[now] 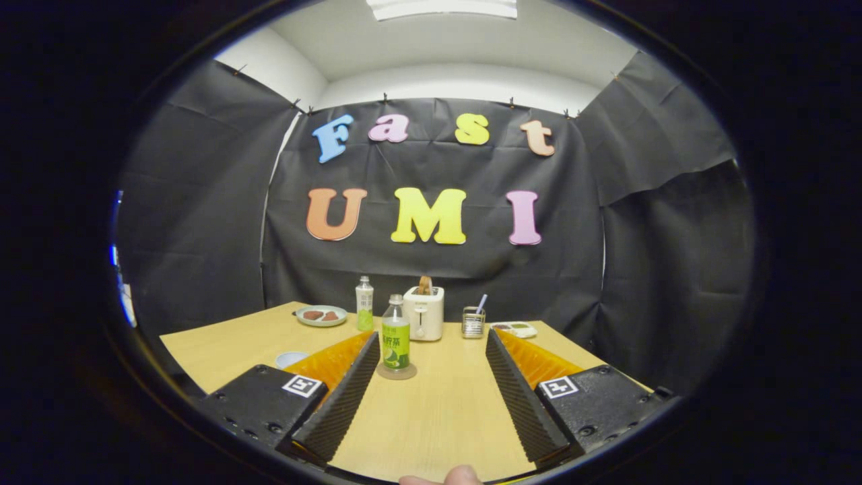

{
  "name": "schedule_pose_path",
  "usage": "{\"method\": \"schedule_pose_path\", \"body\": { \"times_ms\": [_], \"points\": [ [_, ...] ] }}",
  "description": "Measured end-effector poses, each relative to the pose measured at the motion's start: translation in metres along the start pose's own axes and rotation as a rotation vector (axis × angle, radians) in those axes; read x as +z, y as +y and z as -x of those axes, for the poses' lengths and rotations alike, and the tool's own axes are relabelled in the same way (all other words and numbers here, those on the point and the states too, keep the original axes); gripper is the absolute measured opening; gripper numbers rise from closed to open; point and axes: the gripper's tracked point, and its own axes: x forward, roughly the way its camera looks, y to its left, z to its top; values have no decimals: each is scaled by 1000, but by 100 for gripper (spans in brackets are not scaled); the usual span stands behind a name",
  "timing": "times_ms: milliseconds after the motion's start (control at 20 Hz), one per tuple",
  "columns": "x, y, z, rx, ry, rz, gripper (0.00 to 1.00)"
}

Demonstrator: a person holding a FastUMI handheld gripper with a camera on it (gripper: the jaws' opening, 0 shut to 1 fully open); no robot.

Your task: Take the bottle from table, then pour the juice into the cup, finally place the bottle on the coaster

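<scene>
A clear bottle with a green label (395, 337) stands upright on a round coaster (397, 372) on the wooden table (438, 411). It sits just ahead of the fingers, close beside the tip of the left one. My gripper (432, 337) is open, its fingers spread wide with nothing between them and neither touching the bottle. A pale cup (291, 358) shows to the left, partly hidden behind the left finger.
At the back of the table stand a second bottle (364, 303), a plate with food (321, 315), a white toaster (424, 313), a mesh holder (473, 323) and a small tray (515, 329). Black cloth walls close the table in. A person's fingertip (446, 477) shows below the fingers.
</scene>
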Motion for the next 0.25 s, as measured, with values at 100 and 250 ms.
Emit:
{"method": "schedule_pose_path", "body": {
  "times_ms": [100, 250],
  "points": [
    [-3, 5, 3, -1, -3, 5, 100],
    [-15, 11, 4, 3, 16, -6, 100]
  ]
}}
